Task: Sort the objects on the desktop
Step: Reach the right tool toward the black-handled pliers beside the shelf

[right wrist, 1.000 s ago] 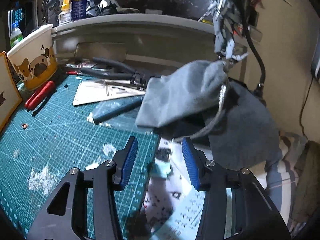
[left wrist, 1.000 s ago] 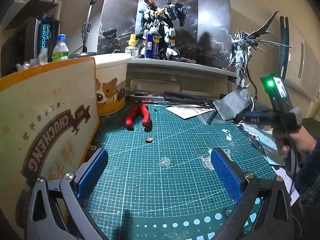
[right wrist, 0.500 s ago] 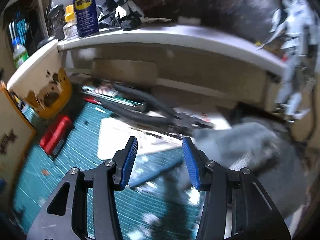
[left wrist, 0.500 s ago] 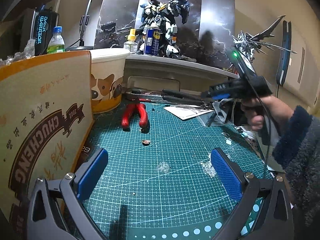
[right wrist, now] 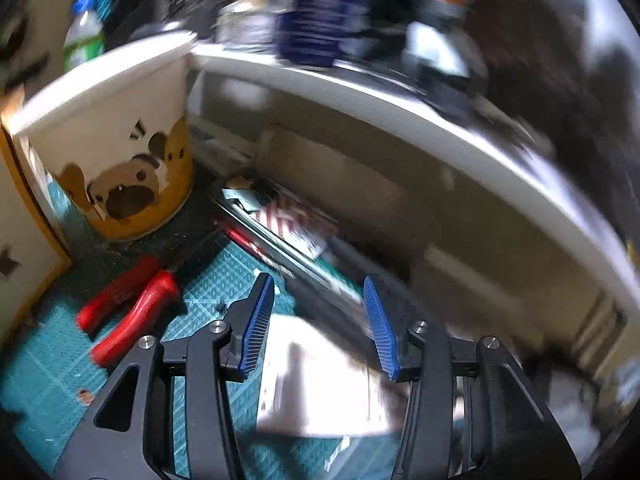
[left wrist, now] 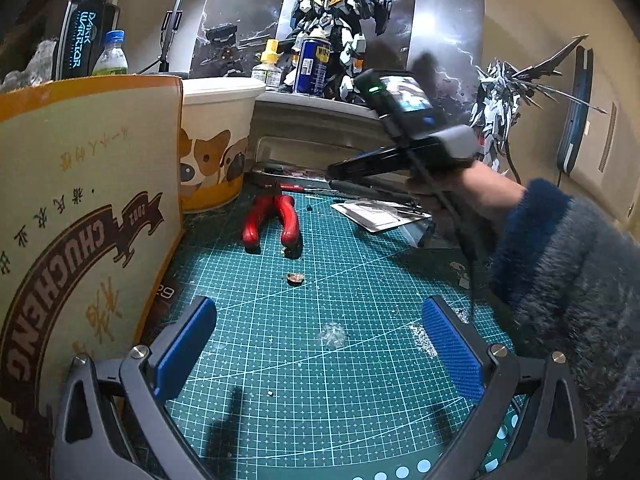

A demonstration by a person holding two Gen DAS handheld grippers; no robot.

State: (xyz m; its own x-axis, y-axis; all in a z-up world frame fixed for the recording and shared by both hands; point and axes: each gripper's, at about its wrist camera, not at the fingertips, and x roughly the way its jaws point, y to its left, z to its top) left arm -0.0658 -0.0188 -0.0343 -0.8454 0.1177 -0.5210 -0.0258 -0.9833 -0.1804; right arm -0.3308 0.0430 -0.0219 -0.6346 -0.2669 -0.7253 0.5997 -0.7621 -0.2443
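Currently my left gripper (left wrist: pixel 318 346) hangs wide open and empty over the mat (left wrist: pixel 320 380). My right gripper (right wrist: pixel 318 326), half open and empty, hangs over blurred paper (right wrist: pixel 320 376); red pliers (right wrist: pixel 128 312) lie on the mat beside the cup (right wrist: pixel 120 152).

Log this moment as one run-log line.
left gripper: open, empty | right gripper: open, empty, above cutting mat | red-handled pliers: untouched

right gripper (right wrist: pixel 318 322) swung left, toward red pliers (right wrist: pixel 128 312)
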